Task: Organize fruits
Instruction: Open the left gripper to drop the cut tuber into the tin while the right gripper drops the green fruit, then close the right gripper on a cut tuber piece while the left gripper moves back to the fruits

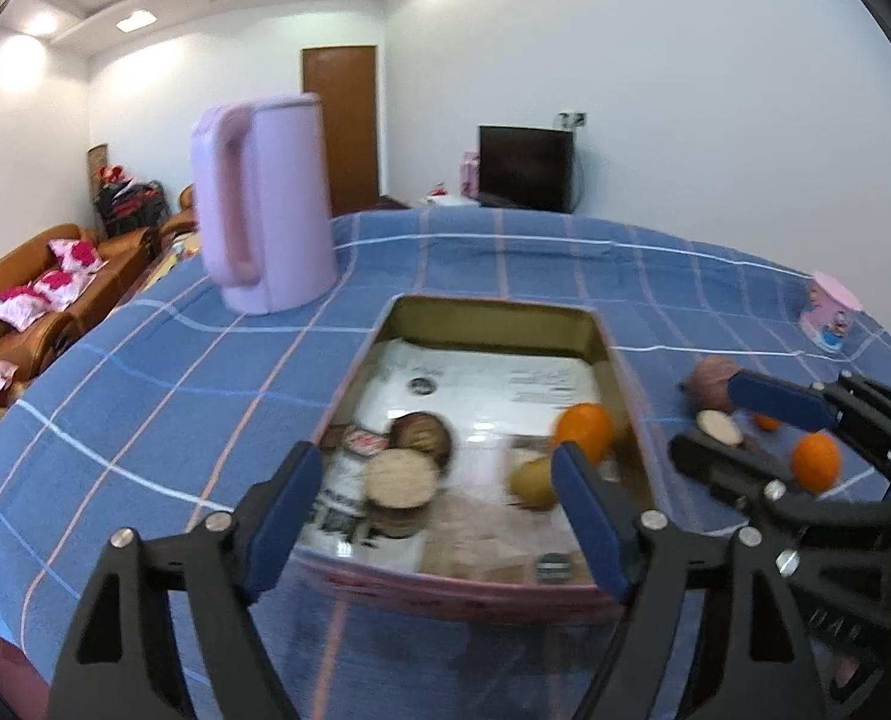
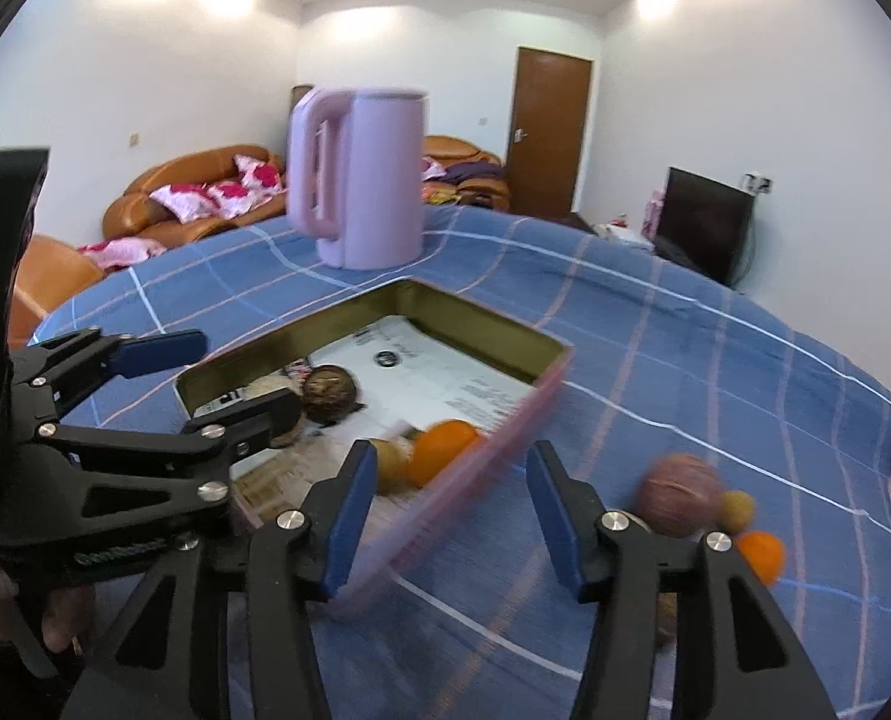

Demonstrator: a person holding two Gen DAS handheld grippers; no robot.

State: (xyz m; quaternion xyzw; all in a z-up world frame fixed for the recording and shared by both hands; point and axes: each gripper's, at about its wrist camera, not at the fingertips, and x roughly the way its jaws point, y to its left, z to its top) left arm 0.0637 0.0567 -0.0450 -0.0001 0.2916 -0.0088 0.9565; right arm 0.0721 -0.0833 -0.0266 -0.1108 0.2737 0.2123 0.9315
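A rectangular tin tray (image 1: 493, 307) with a pink outer wall lies on the blue checked tablecloth; it also shows in the right wrist view (image 2: 487, 318). It holds an orange (image 1: 584, 431), a yellow-green fruit (image 1: 532, 483) and brown round fruits (image 1: 421, 435). My left gripper (image 1: 439, 510) is open and empty over the tray's near end. My right gripper (image 2: 451, 516) is open and empty over the tray's right wall. Right of the tray lie a purple-brown fruit (image 2: 679, 495), a small tan fruit (image 2: 737, 507) and an orange (image 2: 762, 555).
A tall pink kettle (image 1: 265, 204) stands on the table behind the tray. A small pink cartoon cup (image 1: 830, 312) sits near the right edge. Sofas with cushions (image 2: 205, 195) and a dark TV (image 1: 526, 168) are beyond the table.
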